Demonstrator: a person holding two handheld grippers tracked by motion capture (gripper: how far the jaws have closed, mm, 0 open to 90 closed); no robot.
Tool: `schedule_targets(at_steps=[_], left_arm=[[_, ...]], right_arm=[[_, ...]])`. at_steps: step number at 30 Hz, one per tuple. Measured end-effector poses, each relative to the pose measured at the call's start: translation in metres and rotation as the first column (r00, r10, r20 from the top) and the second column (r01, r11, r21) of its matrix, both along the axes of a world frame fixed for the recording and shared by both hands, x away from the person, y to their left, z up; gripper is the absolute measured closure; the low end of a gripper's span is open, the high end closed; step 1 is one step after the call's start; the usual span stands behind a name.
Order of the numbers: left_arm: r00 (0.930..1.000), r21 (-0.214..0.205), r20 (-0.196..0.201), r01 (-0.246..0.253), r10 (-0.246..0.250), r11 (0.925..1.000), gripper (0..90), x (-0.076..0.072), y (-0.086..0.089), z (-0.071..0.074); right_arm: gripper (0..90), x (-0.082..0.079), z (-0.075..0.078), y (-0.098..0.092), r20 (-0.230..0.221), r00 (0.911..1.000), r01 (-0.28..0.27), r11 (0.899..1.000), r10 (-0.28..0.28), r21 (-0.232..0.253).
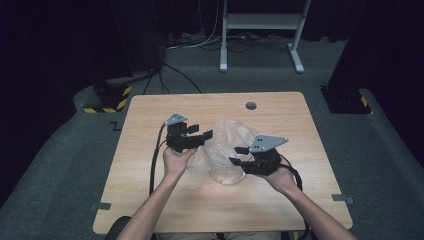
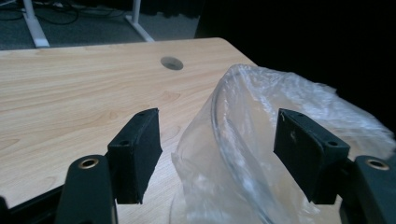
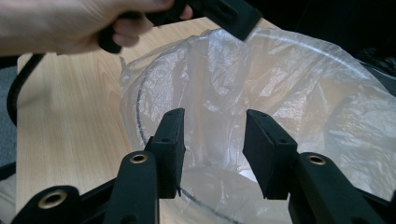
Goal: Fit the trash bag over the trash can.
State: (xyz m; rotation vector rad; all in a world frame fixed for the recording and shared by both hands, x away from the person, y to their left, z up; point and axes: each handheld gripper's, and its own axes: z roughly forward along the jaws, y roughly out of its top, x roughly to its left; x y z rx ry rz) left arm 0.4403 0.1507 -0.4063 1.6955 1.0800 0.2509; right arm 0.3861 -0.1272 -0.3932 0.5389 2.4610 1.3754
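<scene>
A clear round container stands mid tabletop, lined with a thin plastic bag; the step seems to be fitting the bag over its rim. Left tool is wide apart astride rim and film; right tool is apart at the near rim; pinch only film, pull outward gently, and do not tip the container.

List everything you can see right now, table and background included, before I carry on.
Container: one, clear, table centre.
Plastic bag: one, clear, lining the container, draped over its rim.
Table: one, light wood, grey hole near far edge.
Stand: one, white, floor beyond table.
Left gripper: black, open, at bag's left edge.
Right gripper: black, open, jaws either side of the near rim.
Hands: two, holding the grippers.
</scene>
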Motion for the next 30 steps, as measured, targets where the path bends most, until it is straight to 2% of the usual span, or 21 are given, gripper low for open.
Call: schedule_targets(at_steps=[5,9,10,11,18,23,24,28,30], left_arm=[[0.9999,0.004,-0.007,0.012,-0.012,0.9999,31.7,0.01,-0.01,-0.004],[0.9999,-0.023,-0.013,0.005,-0.006,0.9997,32.3,0.014,-0.013,-0.006],[0.9999,-0.024,-0.014,0.002,-0.002,0.9997,32.2,0.014,-0.013,-0.006],[0.9999,-0.024,-0.014,-0.001,0.001,0.9997,32.2,0.015,-0.012,-0.007],[0.9999,-0.029,-0.013,-0.006,0.006,0.9996,28.8,0.008,-0.012,0.0],[0.9999,0.042,-0.009,0.008,-0.008,0.9991,23.2,-0.003,-0.015,0.005],[0.9999,0.056,-0.005,0.01,-0.01,0.9984,23.2,-0.005,-0.016,0.007],[0.9999,0.11,0.01,0.007,-0.008,0.9939,19.0,-0.019,-0.02,0.012],[0.9997,0.146,0.021,0.008,-0.011,0.9892,16.5,-0.026,-0.022,0.014]], right_arm=[[54.4,-0.006,0.001,-0.005,0.019,0.9989,0.043,0.999,-0.043,0.008],[53.6,-0.009,0.005,-0.01,0.042,0.9964,0.073,0.997,-0.073,0.022],[53.2,-0.009,0.008,-0.014,0.046,0.9942,0.096,0.995,-0.097,0.032],[53.2,-0.009,0.008,-0.014,0.046,0.9942,0.096,0.995,-0.097,0.032],[51.7,0.004,0.01,-0.03,0.04,0.9796,0.196,0.98,-0.197,0.04],[49.9,0.02,0.011,-0.034,0.035,0.9683,0.246,0.968,-0.247,0.048],[49.9,0.02,0.011,-0.034,0.035,0.9683,0.246,0.968,-0.247,0.048],[49.5,0.031,0.013,-0.034,0.045,0.9635,0.262,0.964,-0.264,0.048],[49.6,0.038,0.014,-0.033,0.047,0.9614,0.269,0.962,-0.271,0.046]])
